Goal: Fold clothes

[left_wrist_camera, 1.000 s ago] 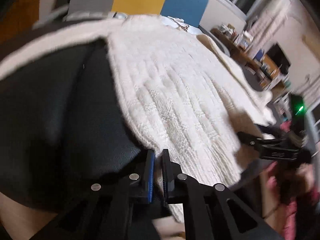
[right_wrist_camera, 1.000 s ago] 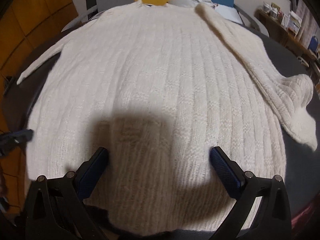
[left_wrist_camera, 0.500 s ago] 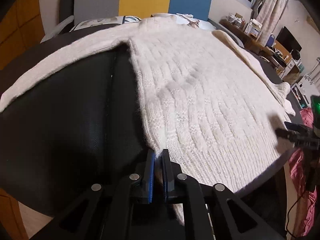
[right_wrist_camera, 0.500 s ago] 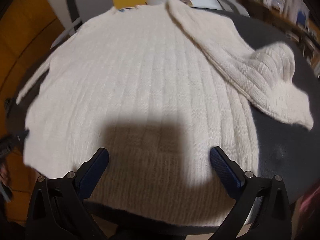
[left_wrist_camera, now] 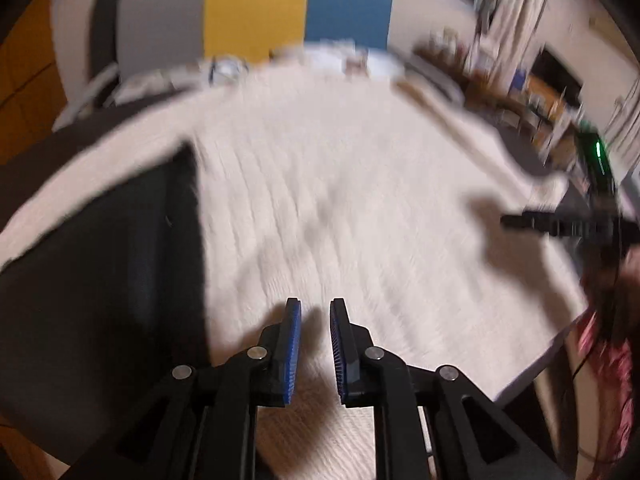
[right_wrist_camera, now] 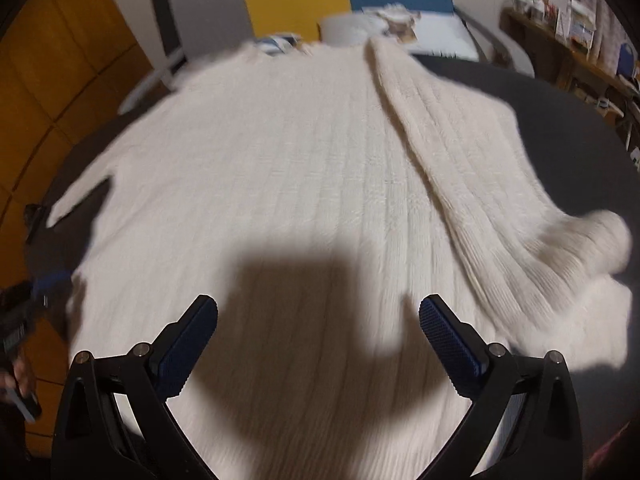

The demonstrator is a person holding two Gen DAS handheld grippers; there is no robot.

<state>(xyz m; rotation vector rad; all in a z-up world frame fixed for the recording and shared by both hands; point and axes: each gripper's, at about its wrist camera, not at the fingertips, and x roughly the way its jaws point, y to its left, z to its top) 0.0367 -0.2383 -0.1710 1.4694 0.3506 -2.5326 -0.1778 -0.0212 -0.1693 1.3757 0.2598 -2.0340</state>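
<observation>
A cream knitted sweater [left_wrist_camera: 340, 208] lies spread flat on the dark round table [left_wrist_camera: 100, 260]. Its left sleeve [left_wrist_camera: 100, 168] stretches out across the table top. In the right wrist view the sweater [right_wrist_camera: 300, 160] has its right sleeve [right_wrist_camera: 460, 160] folded in along the body, the cuff bunched on the table [right_wrist_camera: 560, 128]. My left gripper [left_wrist_camera: 316, 308] hovers over the hem near the left side; its jaws are opening and only a narrow gap shows, with no cloth pinched. My right gripper [right_wrist_camera: 318, 308] stands wide open above the lower body, holding nothing, and shows at the right [left_wrist_camera: 520, 222].
A grey office chair [right_wrist_camera: 168, 20] and yellow and blue panels stand beyond the table's far edge. Papers [right_wrist_camera: 392, 16] lie at the far rim. A cluttered shelf [right_wrist_camera: 568, 20] runs along the right wall. A person's hand holds the left gripper [right_wrist_camera: 44, 280].
My left gripper has let go of the sweater's hem edge and shifted right over the body, jaws parting. My right gripper has slid right toward the folded sleeve, still wide open.
</observation>
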